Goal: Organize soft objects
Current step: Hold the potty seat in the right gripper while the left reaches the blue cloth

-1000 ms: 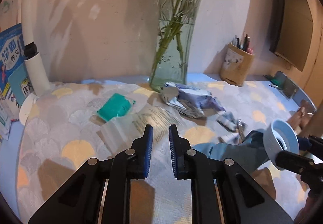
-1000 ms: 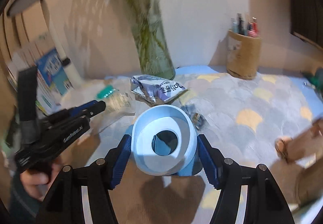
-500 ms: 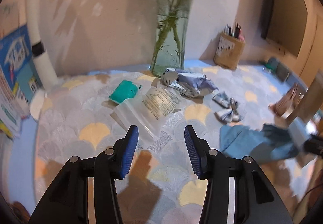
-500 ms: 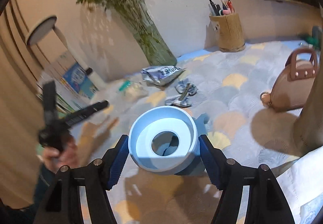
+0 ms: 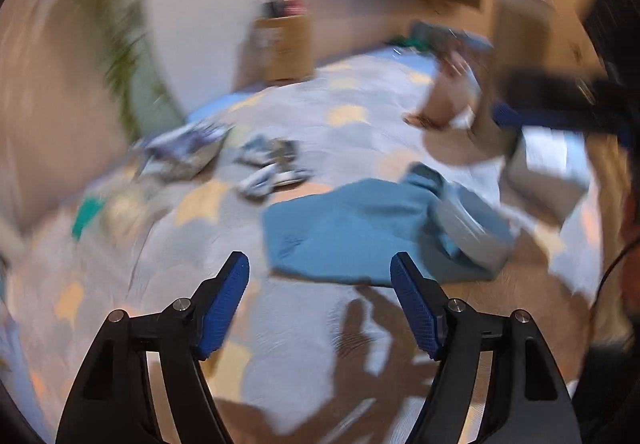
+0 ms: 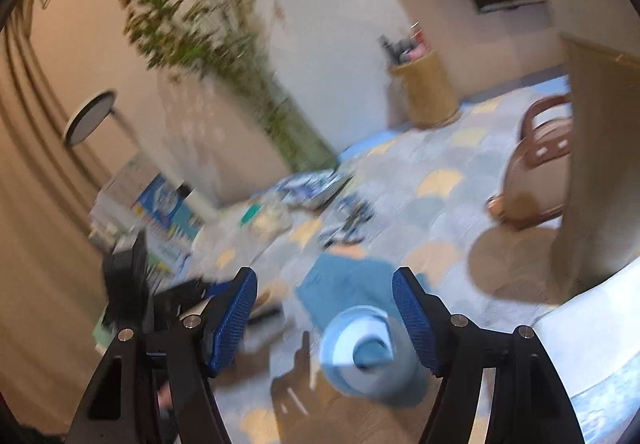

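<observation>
Blue cloth (image 5: 344, 232) is seen on the scallop-print table cover (image 5: 360, 131) in left wrist view, pale roll (image 5: 472, 232) lying on its edge; left gripper (image 5: 320, 300) is held wide apart, empty, nr the cloth. Right wrist view: right gripper (image 6: 324, 318) spread apart, roll (image 6: 368, 352) lying free between jaws. Step judged: roll just set down; cloth pickup w/ left is called for next.

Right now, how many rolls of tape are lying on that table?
1. The tape roll lies on the blue cloth, between the right gripper's open fingers. The picture is blurred, so another could be hidden.
</observation>
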### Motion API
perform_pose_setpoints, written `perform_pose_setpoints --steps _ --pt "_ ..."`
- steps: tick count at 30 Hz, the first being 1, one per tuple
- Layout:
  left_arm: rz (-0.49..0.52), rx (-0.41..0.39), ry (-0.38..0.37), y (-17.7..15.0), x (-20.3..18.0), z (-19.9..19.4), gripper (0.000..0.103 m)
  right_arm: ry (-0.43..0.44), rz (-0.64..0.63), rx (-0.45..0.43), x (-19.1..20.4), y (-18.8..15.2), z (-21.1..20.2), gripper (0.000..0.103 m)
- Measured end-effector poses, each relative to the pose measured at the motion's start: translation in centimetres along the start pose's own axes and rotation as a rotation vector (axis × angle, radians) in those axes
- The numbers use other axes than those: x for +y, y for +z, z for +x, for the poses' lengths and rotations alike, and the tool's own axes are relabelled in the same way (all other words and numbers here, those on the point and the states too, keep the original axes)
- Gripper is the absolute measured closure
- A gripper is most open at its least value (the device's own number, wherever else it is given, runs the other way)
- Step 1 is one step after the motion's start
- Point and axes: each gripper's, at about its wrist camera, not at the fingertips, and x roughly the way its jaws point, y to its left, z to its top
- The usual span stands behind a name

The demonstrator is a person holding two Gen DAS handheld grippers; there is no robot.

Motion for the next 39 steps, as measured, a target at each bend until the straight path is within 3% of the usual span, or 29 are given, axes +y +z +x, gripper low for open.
perform_pose_setpoints --steps 2,5,7,11,12,16,17,19,24,30,34,36,39 --pt "-0.015 0.022 -0.033 0.2 -0.1 0.5 0.031 -0.040 -0.008 0.054 -0.2 0.3 0.6 0.034" --pt "-0.120 0.026 -0.075 0.7 2.0 1.0 0.031 -0.061 -0.071 0.152 0.4 -0.8 1.5 0.028" --pt "-0.180 0.031 -0.089 0.8 3.1 1.4 0.031 -0.138 -0.162 0.204 1.3 -2.4 2.3 0.006" --pt "-0.216 0.035 -0.112 0.8 3.3 1.8 0.031 -0.269 -0.280 0.234 2.3 -4.9 4.6 0.006" --pt "-0.203 0.031 -0.090 0.8 3.0 1.7 0.031 -0.281 -0.294 0.240 2.4 -5.2 5.1 0.007" --pt "-0.194 0.010 -0.036 0.8 2.3 1.2 0.031 -0.372 -0.391 0.232 3.2 -6.2 6.6 0.041" --pt "-0.196 0.003 -0.028 0.9 2.1 1.1 0.031 -0.389 -0.408 0.227 3.2 -6.3 6.5 0.044" --pt "-0.192 -0.013 -0.008 1.1 1.8 0.8 0.031 -0.339 -0.377 0.214 2.5 -6.1 5.6 0.054" --pt "-0.155 -0.047 0.035 1.9 1.1 0.0 0.031 -0.195 -0.252 0.171 1.1 -4.7 3.1 0.059" --pt "-0.161 -0.068 0.027 2.2 1.1 -0.3 0.031 -0.190 -0.251 0.174 1.5 -4.4 2.5 0.059" --pt "-0.160 -0.069 0.032 2.2 0.8 -0.2 0.031 -0.240 -0.275 0.204 1.9 -5.3 4.1 0.028" --pt "-0.162 -0.068 0.030 2.1 0.8 -0.1 0.031 -0.234 -0.292 0.203 2.0 -5.7 4.7 0.028" --pt "-0.168 -0.064 0.023 1.9 1.0 0.2 0.031 -0.295 -0.309 0.233 2.0 -6.1 6.7 0.028"
